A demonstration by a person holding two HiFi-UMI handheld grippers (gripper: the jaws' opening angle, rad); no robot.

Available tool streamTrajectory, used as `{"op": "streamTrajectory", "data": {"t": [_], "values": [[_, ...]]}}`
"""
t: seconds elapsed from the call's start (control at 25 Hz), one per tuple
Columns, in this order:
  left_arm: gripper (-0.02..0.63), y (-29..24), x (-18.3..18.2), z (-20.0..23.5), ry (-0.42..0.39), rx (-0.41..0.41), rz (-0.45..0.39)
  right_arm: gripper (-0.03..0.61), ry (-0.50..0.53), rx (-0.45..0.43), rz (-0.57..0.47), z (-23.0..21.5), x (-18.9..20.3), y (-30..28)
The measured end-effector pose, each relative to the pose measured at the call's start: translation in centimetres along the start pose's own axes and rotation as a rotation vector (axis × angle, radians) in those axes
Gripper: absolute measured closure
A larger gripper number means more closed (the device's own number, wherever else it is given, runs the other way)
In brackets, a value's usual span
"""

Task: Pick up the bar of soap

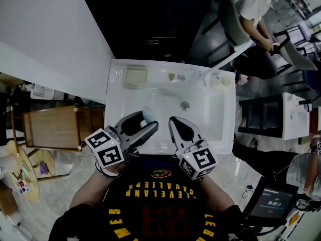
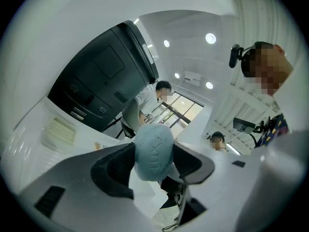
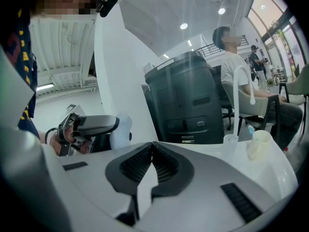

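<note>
Nearest, at 6 o'clock in the head view, both marker cubes are seen over the front edge of the sink (image 1: pixel 114 92). The left gripper (image 1: pixel 150 120) is clenched on the bar of soap (image 2: pixel 153 151), a pale blue oval. It is pinched across its middle between both pads, with the rounded end sticking out past the tips. The soap is held in the air above the basin, at 9 o'clock of the right gripper (image 3: pixel 150 151). That gripper's jaws are closed tip to tip with nothing between them.

Further out, the drain (image 1: pixel 185 105) is seen at about 3 o'clock of the soap. On the back ledge, a ribbed soap dish (image 1: pixel 135 76) is at 11 o'clock, and the faucet (image 1: pixel 224 62) and cups (image 1: pixel 221 79) are at 2 o'clock.

The pickup is judged essentially done, with the soap lifted and gripped. The next move is judged to call only for a steady, level hold. If the soap is wet, it could be squirted out if the pinch is tightened or tilted.
</note>
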State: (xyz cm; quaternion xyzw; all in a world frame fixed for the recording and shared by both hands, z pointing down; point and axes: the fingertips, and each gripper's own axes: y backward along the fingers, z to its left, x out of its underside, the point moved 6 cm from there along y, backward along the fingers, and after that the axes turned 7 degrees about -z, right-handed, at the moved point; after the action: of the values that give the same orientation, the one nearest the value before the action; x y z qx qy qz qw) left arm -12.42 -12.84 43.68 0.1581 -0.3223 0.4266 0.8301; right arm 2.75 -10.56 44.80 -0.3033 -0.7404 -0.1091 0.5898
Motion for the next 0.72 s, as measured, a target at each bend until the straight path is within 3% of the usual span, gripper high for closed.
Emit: {"op": "streamTrajectory", "data": {"t": [0.72], "values": [[0.348, -0.03, 0.26, 0.25, 0.0, 0.001, 0.001, 0.561, -0.001, 0.01, 0.001, -0.39, 0.05, 0.05]]}}
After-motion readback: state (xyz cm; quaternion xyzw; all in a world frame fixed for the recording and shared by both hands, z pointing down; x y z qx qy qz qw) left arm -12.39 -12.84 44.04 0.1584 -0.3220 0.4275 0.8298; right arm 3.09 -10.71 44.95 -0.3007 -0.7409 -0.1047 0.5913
